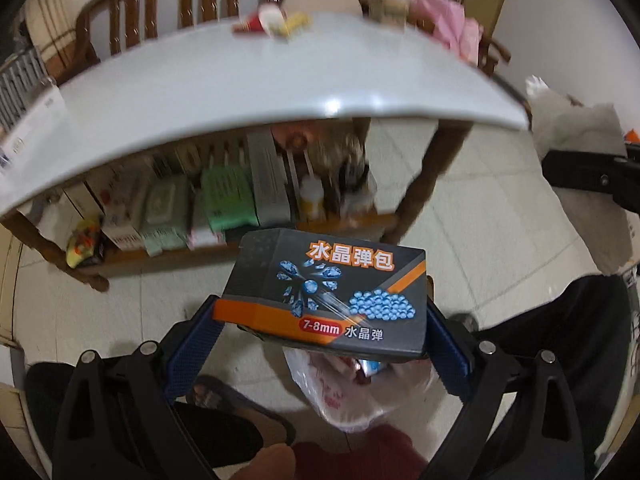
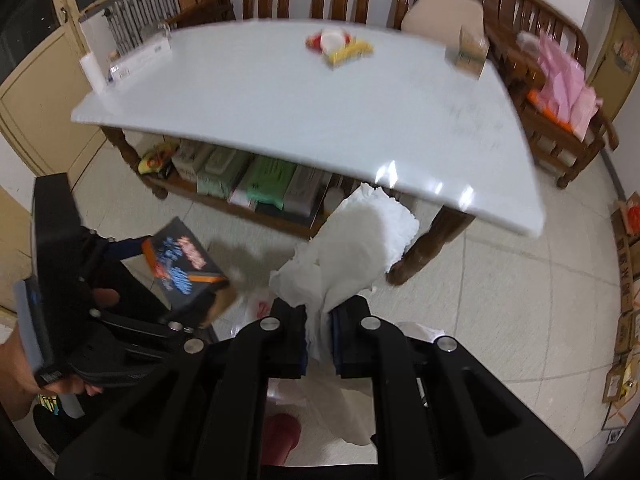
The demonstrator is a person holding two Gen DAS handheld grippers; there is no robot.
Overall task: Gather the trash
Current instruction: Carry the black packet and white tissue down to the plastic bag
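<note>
My left gripper is shut on a dark grey and orange box printed with blue beads, held above a clear plastic trash bag on the floor. The same box and left gripper show in the right wrist view at the left. My right gripper is shut on a crumpled white paper towel that sticks up past the fingers. The paper towel also shows in the left wrist view at the right. A red, white and yellow wrapper pile lies on the white table.
A small cardboard box stands at the table's far right corner. The shelf under the table holds tissue packs and bottles. Wooden benches with pink bags stand behind and right. Cardboard boxes line the right wall. A sandalled foot is below.
</note>
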